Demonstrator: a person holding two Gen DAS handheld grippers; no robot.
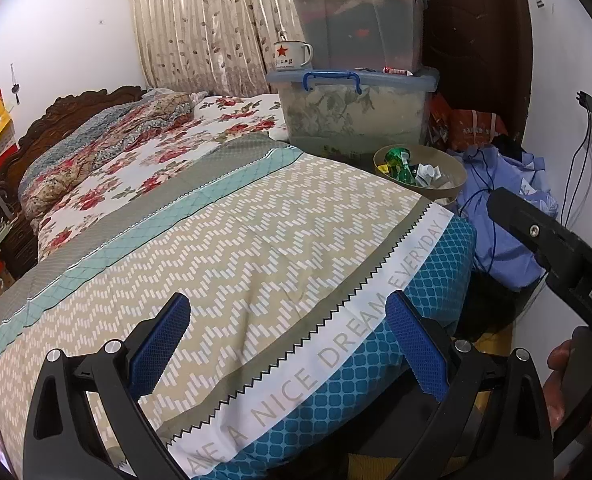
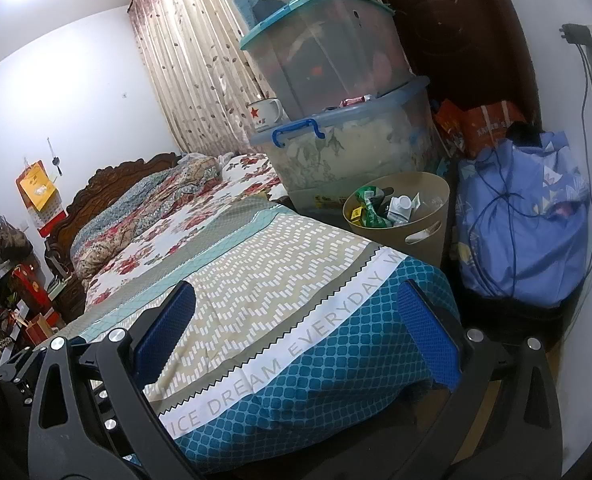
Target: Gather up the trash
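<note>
Nearest, the left gripper [image 1: 288,344] hangs over the foot of the bed [image 1: 256,240], its fingers [image 1: 160,344] spread wide with nothing between them, touching nothing. The pads are blue with a fine mesh grain, set in black plastic arms with silver bolts. The right gripper [image 2: 294,336] is the same: fingers [image 2: 427,336] wide apart, empty, above the bed's corner. Part of it shows at the right edge of the left view, held in a hand [image 1: 567,384] that is mostly cut off.

Under both lies a quilt [image 2: 264,280], soft and slightly creased, tan with white zigzag dashes, a zigzag-edged white band of lettering and a teal lattice border; the lettering is cut off at both ends. Beyond it a rose-print sheet [image 1: 156,160] runs to a carved wooden headboard [image 1: 68,108].

Past the bed's far right corner stands the bin [image 2: 415,216], a round tan plastic tub with a slot handle. The trash [image 2: 379,204] sits inside it: green wrappers, a small white bottle, crumpled bits hard to identify. Beside it slumps a blue cloth bundle [image 2: 527,240] crossed by a thin cord. Behind the bin rise stacked translucent boxes [image 2: 327,80] with teal and blue lids, their contents blurred, and a white enamel mug [image 2: 266,112] with a red star.
</note>
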